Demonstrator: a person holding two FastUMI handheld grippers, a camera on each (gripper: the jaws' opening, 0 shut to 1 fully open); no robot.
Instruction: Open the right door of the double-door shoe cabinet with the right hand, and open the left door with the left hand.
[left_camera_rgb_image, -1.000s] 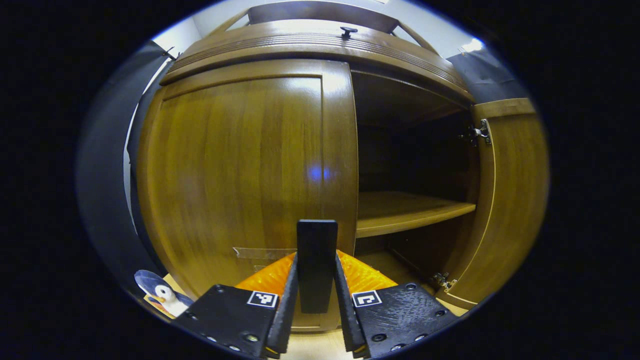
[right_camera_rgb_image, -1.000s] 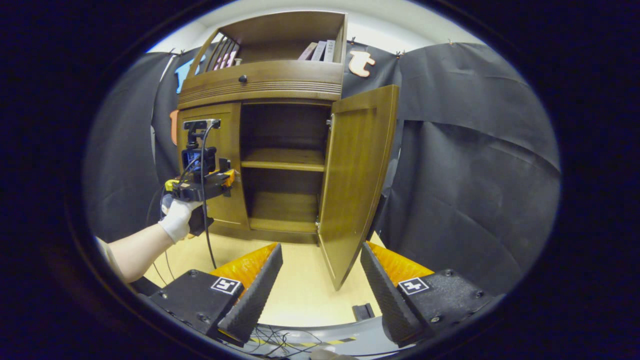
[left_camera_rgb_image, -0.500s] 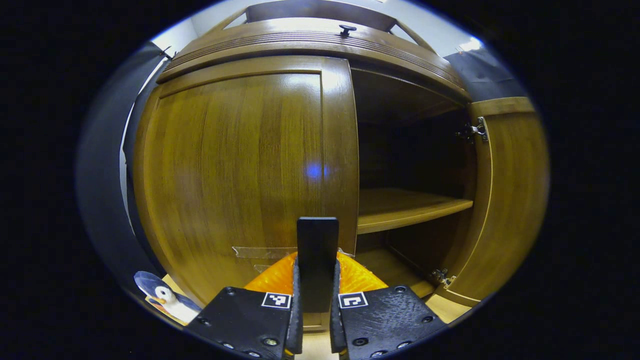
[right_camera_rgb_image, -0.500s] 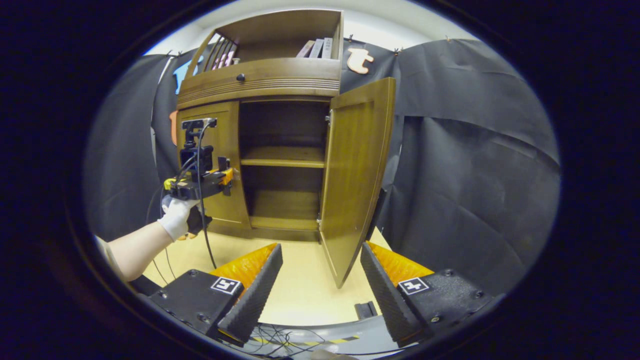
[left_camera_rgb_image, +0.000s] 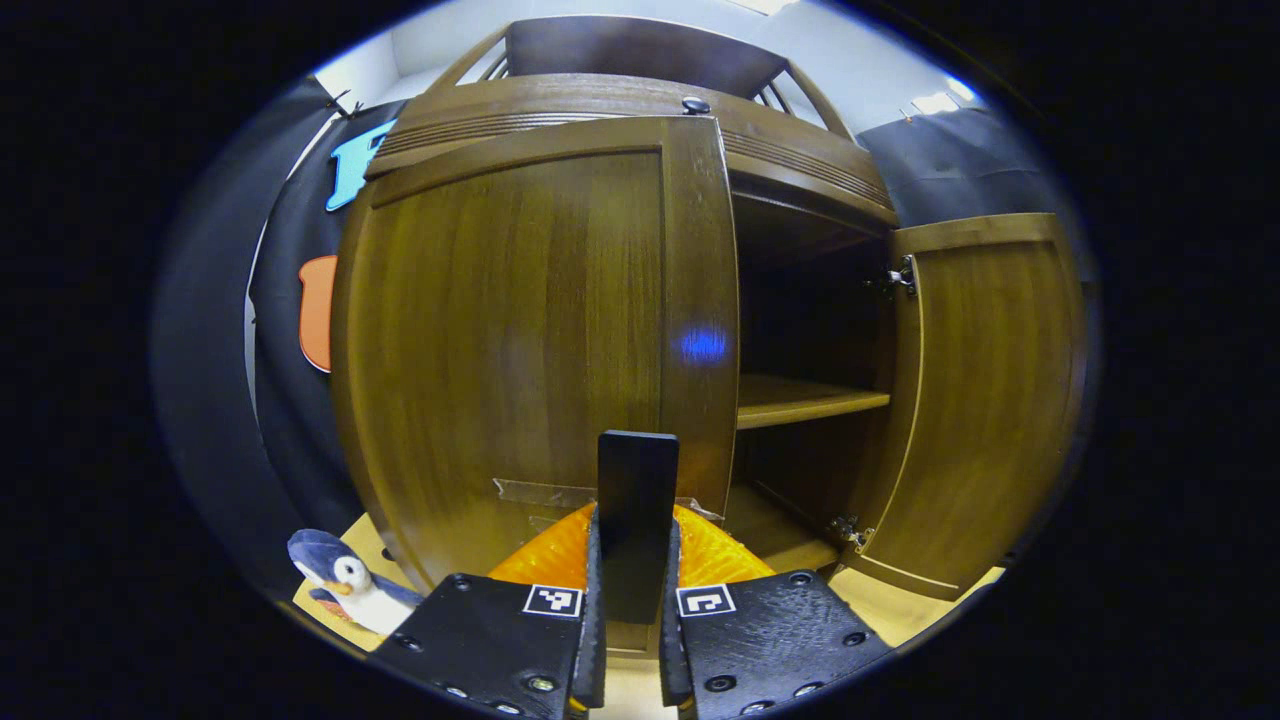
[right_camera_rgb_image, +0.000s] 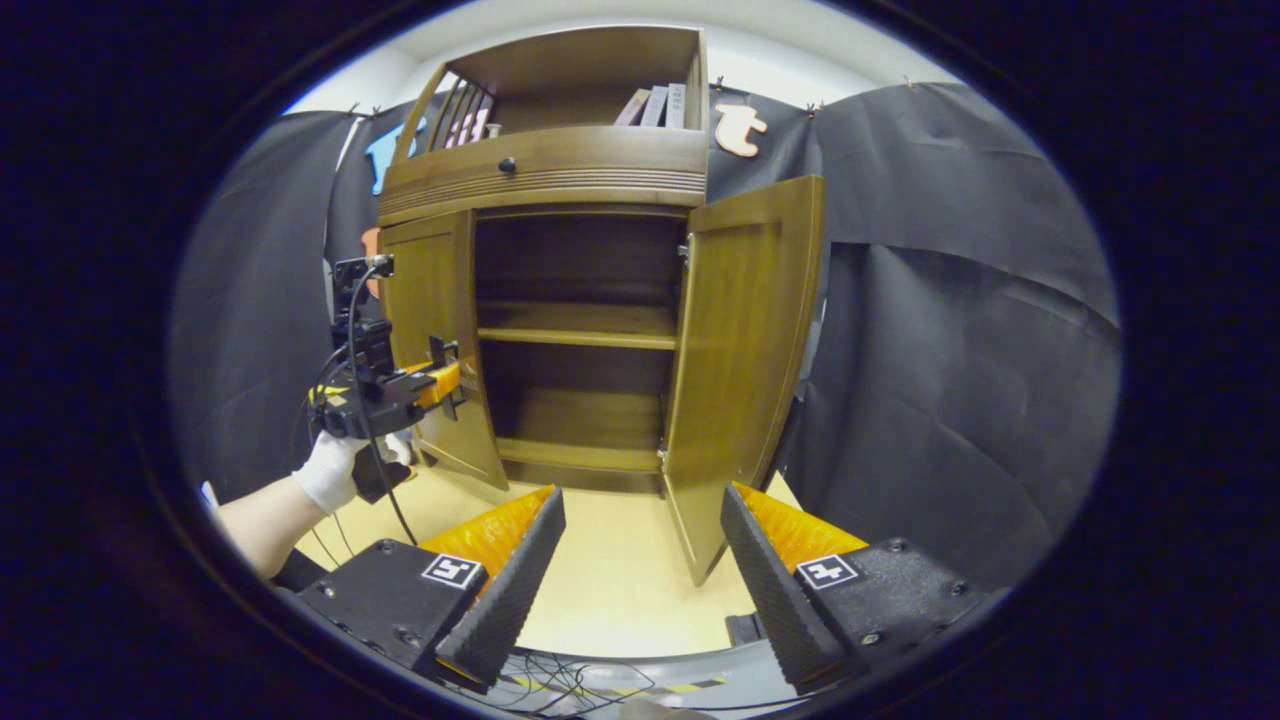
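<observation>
— Left gripper in the left gripper view?
— Both fingers pinch the black handle of the left door, which stands partly ajar.
— And the right gripper view?
— Right gripper gapes apart, holding nothing, near the wide-open right door.

We see our left gripper clamped on the flat black upright handle of the brown wooden left door. Beyond the fingers to the right: open cabinet shelf, swung-out right door. Left of fingers: small plush penguin.
</observation>
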